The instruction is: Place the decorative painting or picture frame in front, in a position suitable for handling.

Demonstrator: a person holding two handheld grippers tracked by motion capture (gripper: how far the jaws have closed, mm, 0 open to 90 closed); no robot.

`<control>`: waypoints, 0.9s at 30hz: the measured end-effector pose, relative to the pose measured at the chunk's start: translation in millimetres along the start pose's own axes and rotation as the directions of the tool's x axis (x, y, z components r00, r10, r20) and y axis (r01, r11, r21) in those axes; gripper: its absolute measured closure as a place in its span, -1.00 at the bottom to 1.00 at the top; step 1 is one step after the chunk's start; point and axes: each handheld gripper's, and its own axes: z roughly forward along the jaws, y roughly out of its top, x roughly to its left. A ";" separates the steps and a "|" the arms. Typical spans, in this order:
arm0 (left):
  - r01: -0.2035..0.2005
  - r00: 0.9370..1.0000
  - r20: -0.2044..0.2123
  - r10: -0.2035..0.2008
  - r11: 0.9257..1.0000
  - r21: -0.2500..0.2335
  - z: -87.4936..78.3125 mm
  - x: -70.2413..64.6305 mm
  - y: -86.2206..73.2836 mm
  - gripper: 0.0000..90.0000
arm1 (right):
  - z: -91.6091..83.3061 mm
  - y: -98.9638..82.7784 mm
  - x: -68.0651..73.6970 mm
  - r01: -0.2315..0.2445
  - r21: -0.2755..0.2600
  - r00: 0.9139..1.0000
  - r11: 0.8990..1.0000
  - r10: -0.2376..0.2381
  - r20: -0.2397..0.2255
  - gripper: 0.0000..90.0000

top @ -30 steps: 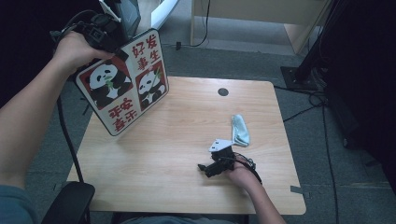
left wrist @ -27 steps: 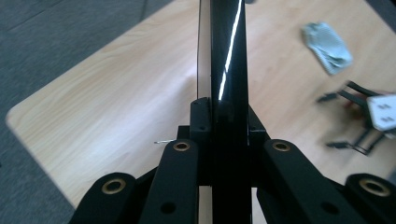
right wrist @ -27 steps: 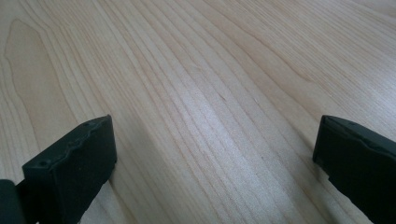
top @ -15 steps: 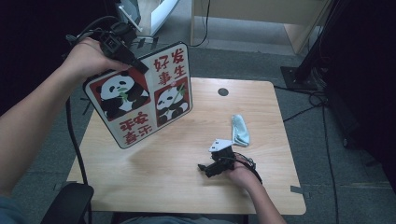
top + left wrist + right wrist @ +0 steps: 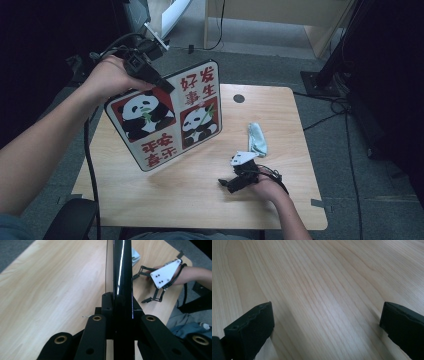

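Across most of the high view spreads the light wooden rectangular table (image 5: 150,195), its grain also running beneath the right gripper's view. Above its left half hangs the rounded rectangular panda sign board (image 5: 167,112), white with red characters and two panda pictures, tilted and lifted clear of the tabletop. At the board's upper edge the left gripper (image 5: 150,75) has its jaws pressed tight on the panel; its own view shows the dark edge (image 5: 122,272) wedged between them. Near the right side lies a small pale-green folded cloth (image 5: 257,138). Just below it, the right gripper (image 5: 235,182) rests on the wood, jaws spread wide with nothing between them
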 end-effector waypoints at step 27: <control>0.037 0.997 0.065 -0.039 0.998 0.042 45.0 -10.4 2.3 0.81 | -12.2 -12.1 -8.4 0.008 -0.001 1.000 1.000 -0.008 -0.006 -1.00</control>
